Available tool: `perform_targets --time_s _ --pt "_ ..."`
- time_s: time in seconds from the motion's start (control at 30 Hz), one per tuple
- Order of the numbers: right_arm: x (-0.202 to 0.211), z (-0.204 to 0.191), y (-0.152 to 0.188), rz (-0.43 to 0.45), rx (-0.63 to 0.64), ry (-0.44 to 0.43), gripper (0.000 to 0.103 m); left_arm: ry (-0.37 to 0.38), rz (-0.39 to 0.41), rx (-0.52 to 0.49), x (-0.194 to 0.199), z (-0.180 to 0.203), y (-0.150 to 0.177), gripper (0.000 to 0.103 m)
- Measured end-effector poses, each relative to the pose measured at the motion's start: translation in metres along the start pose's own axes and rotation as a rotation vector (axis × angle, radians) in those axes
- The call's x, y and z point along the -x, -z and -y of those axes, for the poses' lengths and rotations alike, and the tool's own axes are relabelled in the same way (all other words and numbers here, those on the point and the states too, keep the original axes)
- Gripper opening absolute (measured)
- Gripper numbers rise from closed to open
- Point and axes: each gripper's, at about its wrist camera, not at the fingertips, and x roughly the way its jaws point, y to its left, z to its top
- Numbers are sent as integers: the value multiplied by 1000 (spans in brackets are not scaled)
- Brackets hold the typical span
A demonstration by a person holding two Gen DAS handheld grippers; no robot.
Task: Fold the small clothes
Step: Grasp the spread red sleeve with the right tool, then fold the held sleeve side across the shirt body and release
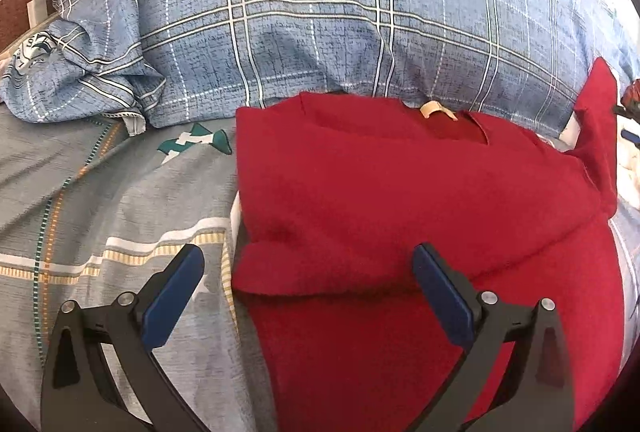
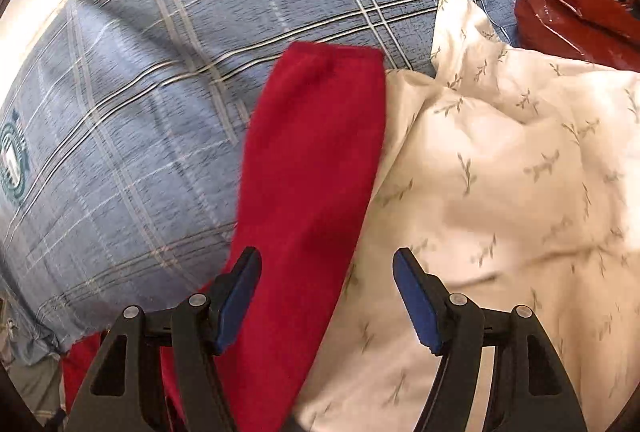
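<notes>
Left wrist view
Left gripper: jaws spread wide, nothing pinched; its blue pads stand apart, one over the grey sheet, the other over the red cloth.
Red shirt: lies on the bed just ahead of the gripper, its left side folded over in a thick layer; collar with a tan tag at the far edge, touching the pillow.
Red sleeve: stretched out to the right, lying up against the pillow.
Pillow: blue plaid, large, behind the shirt.
Sheet: grey with striped bands, left of the shirt.
Charger: white, with cable, far left beyond the pillow.

Right wrist view
Right gripper: jaws spread, nothing pinched; the sleeve passes between and under them without the pads pressing on it.
Red sleeve: runs away from the gripper, its cuff end resting on the plaid pillow, its right edge touching the white cloth.
White cloth: crumpled, printed with small grey sprigs, to the right of the sleeve.
Red bag: shiny plastic, top right, behind the white cloth.
Focus: somewhat blurred.
</notes>
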Motion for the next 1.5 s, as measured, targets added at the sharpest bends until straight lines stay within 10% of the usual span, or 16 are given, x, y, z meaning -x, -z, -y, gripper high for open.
perform_targets --time_s 0.33,0.4,0.93,1.3,1.5 --pt "-23 3 -18 10 -40 -60 38 17 -21 22 -4 -3 -1 103" --pt "-22 3 -19 23 -52 -67 14 17 -20 24 -5 -3 -1 103" --pt "70 -57 -12 110 134 -242 6 37 34 72 15 -12 -4 103" --pt "77 -218 137 -129 513 -514 6 66 64 135 25 -22 -5 103" --pt "37 -266 244 -306 660 -471 23 132 40 150 22 -25 -4 103"
